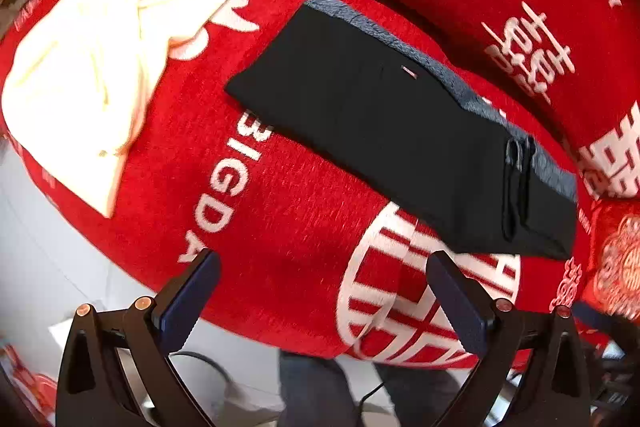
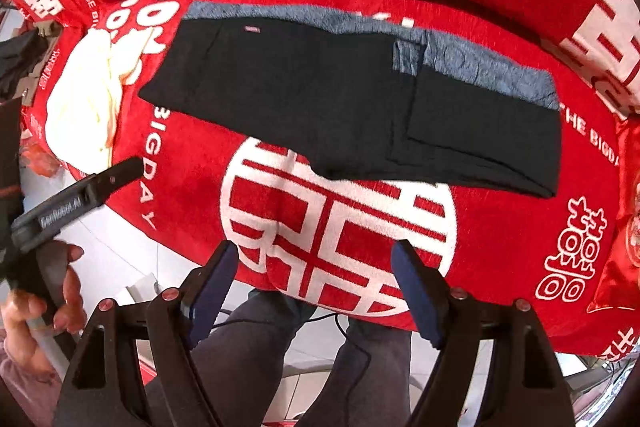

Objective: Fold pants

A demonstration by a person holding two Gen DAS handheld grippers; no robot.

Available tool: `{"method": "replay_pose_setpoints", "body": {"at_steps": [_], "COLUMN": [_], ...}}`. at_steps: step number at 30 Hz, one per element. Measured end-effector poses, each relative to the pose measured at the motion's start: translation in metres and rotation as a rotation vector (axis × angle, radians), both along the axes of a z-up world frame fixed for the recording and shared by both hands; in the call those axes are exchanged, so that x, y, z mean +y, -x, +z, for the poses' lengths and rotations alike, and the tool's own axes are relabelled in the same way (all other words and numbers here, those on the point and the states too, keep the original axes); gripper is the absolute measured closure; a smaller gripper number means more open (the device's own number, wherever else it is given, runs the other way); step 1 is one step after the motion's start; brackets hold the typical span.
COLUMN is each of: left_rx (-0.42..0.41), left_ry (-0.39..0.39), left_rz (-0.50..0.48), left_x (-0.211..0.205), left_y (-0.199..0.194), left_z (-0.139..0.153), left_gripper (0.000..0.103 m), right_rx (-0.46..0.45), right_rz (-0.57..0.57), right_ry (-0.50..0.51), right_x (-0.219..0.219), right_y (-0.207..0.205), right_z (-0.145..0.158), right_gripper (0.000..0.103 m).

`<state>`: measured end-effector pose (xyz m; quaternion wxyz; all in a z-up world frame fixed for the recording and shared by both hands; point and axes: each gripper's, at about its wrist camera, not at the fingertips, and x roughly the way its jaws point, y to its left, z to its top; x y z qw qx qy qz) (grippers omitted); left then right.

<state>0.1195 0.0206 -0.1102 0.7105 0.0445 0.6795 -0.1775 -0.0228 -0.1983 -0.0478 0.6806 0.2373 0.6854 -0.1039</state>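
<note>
Right now the black fleece-lined pants with the blue-grey inner pile (image 1: 400, 131) lie already folded into a long flat rectangle on the red plush bed blanket printed with white characters (image 1: 288, 219), beyond the tips of both my tools. My left hand-held gripper (image 1: 320, 295) hangs above the blanket's near edge with its jaws spread wide and nothing between them; my right hand-held gripper (image 2: 316, 287) is likewise agape and empty, short of the pants' near edge.

I judge the pants soft and limp, fairly thick from the pile, light enough to lift but prone to sag and slide open if pinched by one layer only. The plush blanket will likely drag on them. I would take hold at the two near corners, or at one short end, catching every layer together.

Hard to read: how many layers are stacked, since only the top face and a strip of lining along the far edge show. The black cloth swallows its seams; a small pale tag (image 1: 409, 71) and a dark strap or drawcord (image 1: 516, 183) are all I can pick out. A crumpled cream-white garment (image 1: 80, 75) lies well to the left. Fisheye bending warps the edges.
</note>
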Motion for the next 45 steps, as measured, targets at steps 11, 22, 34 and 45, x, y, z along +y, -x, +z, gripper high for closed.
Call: {"method": "replay_pose_setpoints", "body": {"at_steps": [11, 22, 34, 45], "left_rx": [-0.074, -0.049, 0.02, -0.062], "left_ry": [-0.127, 0.237, 0.559, 0.468], "left_rz": [0.017, 0.16, 0.264, 0.239], "left_x": [-0.017, 0.0, 0.019, -0.018], "left_y": [-0.027, -0.056, -0.073, -0.086], "left_z": [-0.042, -0.068, -0.112, -0.097], "left_gripper": [0.0, 0.0, 0.0, 0.0], "right_rx": [0.047, 0.019, 0.021, -0.013], "right_rz": [-0.04, -0.076, -0.046, -0.039], "right_ry": [-0.043, -0.047, -0.128, -0.127], "right_x": [-0.005, -0.019, -0.009, -0.021], "right_y": [0.016, 0.007, -0.005, -0.017], "right_z": [-0.057, -0.103, -0.121, -0.112], "right_gripper": [0.021, 0.021, 0.021, 0.021]}}
